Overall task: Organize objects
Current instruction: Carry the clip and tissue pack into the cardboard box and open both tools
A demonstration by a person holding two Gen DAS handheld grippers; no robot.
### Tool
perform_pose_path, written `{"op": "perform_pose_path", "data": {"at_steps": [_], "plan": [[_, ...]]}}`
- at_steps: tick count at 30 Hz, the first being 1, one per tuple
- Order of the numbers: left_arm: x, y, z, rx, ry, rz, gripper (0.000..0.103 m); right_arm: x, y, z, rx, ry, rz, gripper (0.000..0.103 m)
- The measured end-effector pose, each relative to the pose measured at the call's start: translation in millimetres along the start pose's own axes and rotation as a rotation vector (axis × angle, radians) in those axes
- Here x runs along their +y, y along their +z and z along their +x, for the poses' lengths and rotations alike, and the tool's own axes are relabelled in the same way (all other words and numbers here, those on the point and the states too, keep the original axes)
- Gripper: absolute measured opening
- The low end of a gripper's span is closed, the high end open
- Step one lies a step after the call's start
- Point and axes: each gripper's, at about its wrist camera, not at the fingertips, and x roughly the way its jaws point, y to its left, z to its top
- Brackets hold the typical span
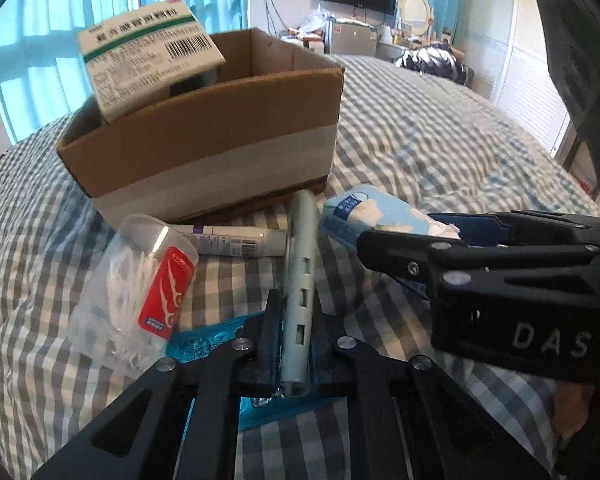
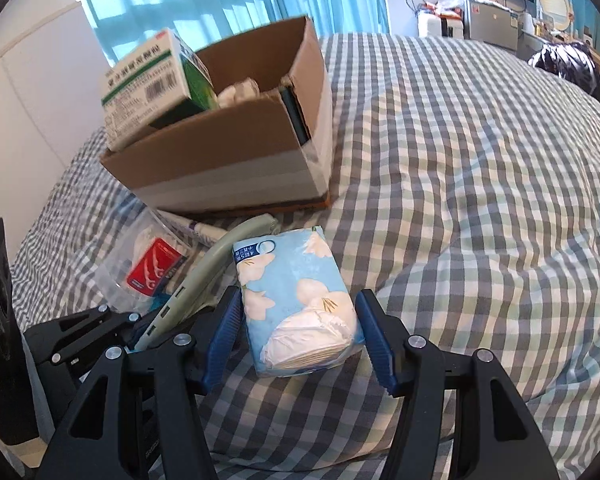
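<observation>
Where right view shows tissues [image 2: 296,300], left claw [image 1: 296,340] pinches tube [image 1: 300,280].

the right gripper [image 2: 296,344] hangs over a checked bed cover [image 2: 460,208], its blue-padded jaws standing on either side of a pale blue tissue pack [image 2: 292,300] with white flowers; a slight gap shows on each side, so the pads look clear of it. at the lower left the left gripper [image 2: 140,330] is closed around a long pale green tool [image 2: 204,276]. beside that lies a clear bag [image 2: 148,268] with a red label. behind them sits an open cardboard box [image 2: 236,152] with a white and green medicine carton [image 2: 152,88] leaning out of its left end. blue curtains [image 2: 204,0] hang at the back
</observation>
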Motion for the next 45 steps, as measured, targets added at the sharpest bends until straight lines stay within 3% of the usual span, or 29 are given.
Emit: {"op": "perform_pose_path", "data": {"at_steps": [8, 13, 20, 24, 32, 38, 45], "plan": [[6.5, 2.4, -43.3, -0.055, 0.003, -0.099, 0.010, 7.8, -4.1, -28.6, -0.048, -0.002, -0.025, 0.058], [3.8, 0.5, -77.6, -0.098, 0.021, -0.084, 0.010, 16.5, -14.0, -57.9, -0.078, 0.004, -0.048, 0.058], [9.3, 13.1, -117.7, -0.137, 0.007, -0.149, 0.010, 26.9, -12.7, -103.8, -0.139, 0.012, -0.077, 0.058], [17.0, 27.2, -132.9, -0.125, 0.017, -0.201, 0.010, 33.0, 5.3, -130.6, -0.193, 0.022, -0.088, 0.058], [45.4, 70.1, -164.8, -0.216, 0.041, -0.224, 0.010, 53.1, 49.3, -150.9, -0.252, 0.008, -0.181, 0.058], [66.1, 99.7, -149.8, -0.219, 0.057, -0.238, 0.010, 65.0, 85.9, -141.5, -0.271, -0.001, -0.216, 0.058], [94.3, 153.5, -119.4, -0.234, 0.079, -0.231, 0.010, 82.9, 152.8, -116.8, -0.312, 0.000, -0.244, 0.058]]}}
